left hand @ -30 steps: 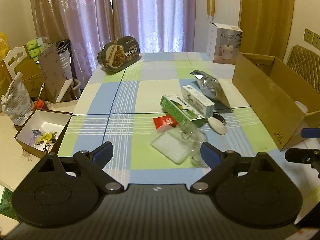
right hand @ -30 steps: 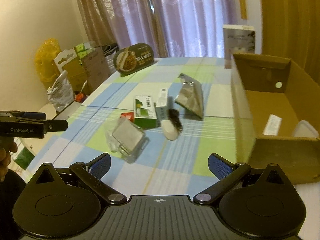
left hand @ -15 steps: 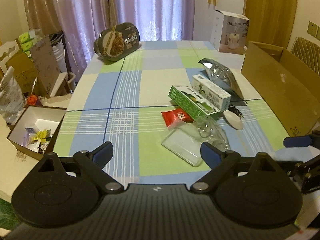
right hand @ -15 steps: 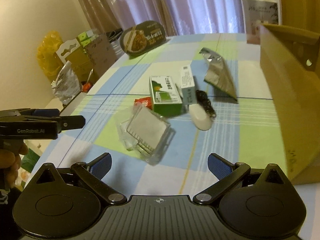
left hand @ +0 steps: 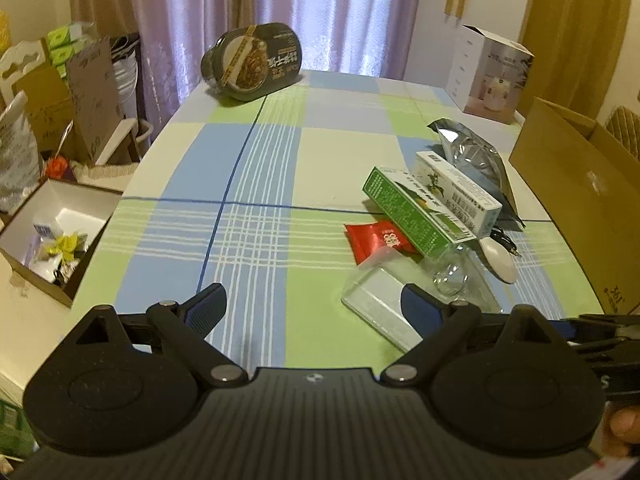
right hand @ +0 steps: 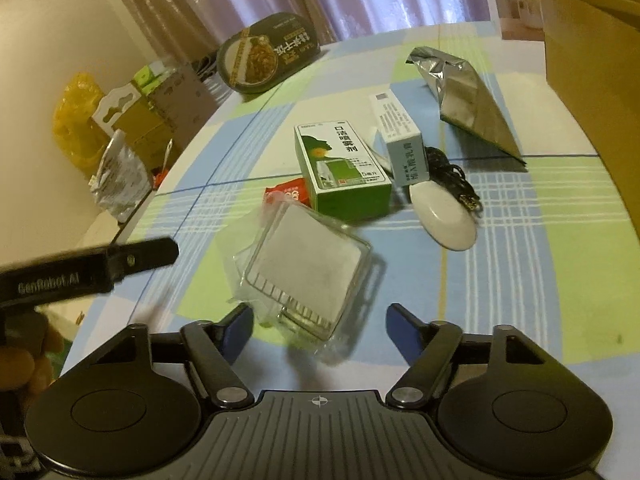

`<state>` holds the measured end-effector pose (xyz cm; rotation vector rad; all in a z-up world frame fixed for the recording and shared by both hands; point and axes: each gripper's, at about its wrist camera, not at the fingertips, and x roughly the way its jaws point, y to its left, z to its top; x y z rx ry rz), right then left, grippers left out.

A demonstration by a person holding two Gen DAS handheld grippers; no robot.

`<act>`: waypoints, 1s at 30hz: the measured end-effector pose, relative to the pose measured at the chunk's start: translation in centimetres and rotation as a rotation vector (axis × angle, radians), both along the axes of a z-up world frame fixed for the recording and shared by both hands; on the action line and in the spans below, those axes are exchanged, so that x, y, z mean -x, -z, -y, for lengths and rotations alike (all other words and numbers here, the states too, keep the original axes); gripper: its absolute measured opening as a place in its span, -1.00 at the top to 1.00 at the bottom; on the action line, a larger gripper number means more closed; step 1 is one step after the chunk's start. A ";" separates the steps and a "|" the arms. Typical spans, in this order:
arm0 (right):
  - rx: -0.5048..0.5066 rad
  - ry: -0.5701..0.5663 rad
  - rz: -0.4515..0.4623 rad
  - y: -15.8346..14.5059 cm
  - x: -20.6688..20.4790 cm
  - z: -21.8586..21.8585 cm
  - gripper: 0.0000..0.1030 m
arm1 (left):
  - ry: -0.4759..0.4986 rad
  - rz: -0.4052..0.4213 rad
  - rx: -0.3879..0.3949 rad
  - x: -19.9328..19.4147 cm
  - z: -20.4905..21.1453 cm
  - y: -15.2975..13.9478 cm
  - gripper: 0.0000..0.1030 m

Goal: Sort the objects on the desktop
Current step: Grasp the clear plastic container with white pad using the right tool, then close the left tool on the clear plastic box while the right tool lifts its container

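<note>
A wide stretch of bare checked tablecloth (left hand: 256, 184) is seen on the left, with the left gripper (left hand: 312, 308) held released and empty above the near edge and a dark food tub (left hand: 252, 62) left at the far edge. Toward the right the items are crowded together: a clear plastic tray (right hand: 308, 268) lies nearest, framed between the spread, empty fingers of the right gripper (right hand: 320, 326), with a red sachet (right hand: 288, 194), green box (right hand: 344, 168), white box (right hand: 400, 136), white mouse (right hand: 444, 216) and silver pouch (right hand: 468, 100) packed behind it. The right edge is closed off by the cardboard box (left hand: 576, 200), little room being left beside the pouch.
</note>
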<state>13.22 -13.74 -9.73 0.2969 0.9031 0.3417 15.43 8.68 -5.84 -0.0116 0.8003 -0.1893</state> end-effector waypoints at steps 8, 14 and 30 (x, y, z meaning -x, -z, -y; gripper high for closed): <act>-0.023 0.024 0.001 0.5 -0.9 0.0 0.24 | 0.007 -0.024 0.023 -0.1 0.2 1.0 -0.78; 0.091 -0.024 0.042 -0.4 -0.7 0.5 0.36 | 0.056 -0.030 0.036 -0.1 1.4 1.4 -0.78; 0.302 -0.103 0.104 -0.3 1.3 3.2 0.03 | 0.440 0.011 -0.265 -1.9 8.0 4.3 -0.83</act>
